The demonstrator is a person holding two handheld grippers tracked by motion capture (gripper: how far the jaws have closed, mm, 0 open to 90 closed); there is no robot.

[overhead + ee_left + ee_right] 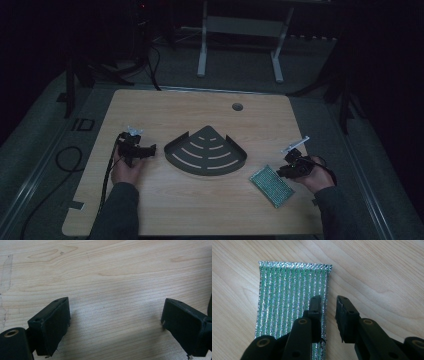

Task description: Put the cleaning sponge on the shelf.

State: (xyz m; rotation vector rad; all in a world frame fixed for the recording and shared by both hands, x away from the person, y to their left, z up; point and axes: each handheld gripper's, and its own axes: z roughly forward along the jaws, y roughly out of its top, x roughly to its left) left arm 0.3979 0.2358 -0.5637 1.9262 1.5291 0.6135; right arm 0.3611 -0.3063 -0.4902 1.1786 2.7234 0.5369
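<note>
on the wooden table (200,210), the green sponge's (292,297) edge sits between the right gripper's (328,305) jaws.

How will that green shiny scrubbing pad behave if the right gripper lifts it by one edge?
The scrubbing pad lies thin and flat on the table, so it is probably light and may droop when lifted. Its woven metallic ribs look rough, so it likely won't slip. The right gripper straddles one long edge, jaws slightly apart.

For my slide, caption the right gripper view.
Right gripper, jaws slightly apart, straddling the long edge of a green, silver-striped scouring pad on the light wooden table.
</note>
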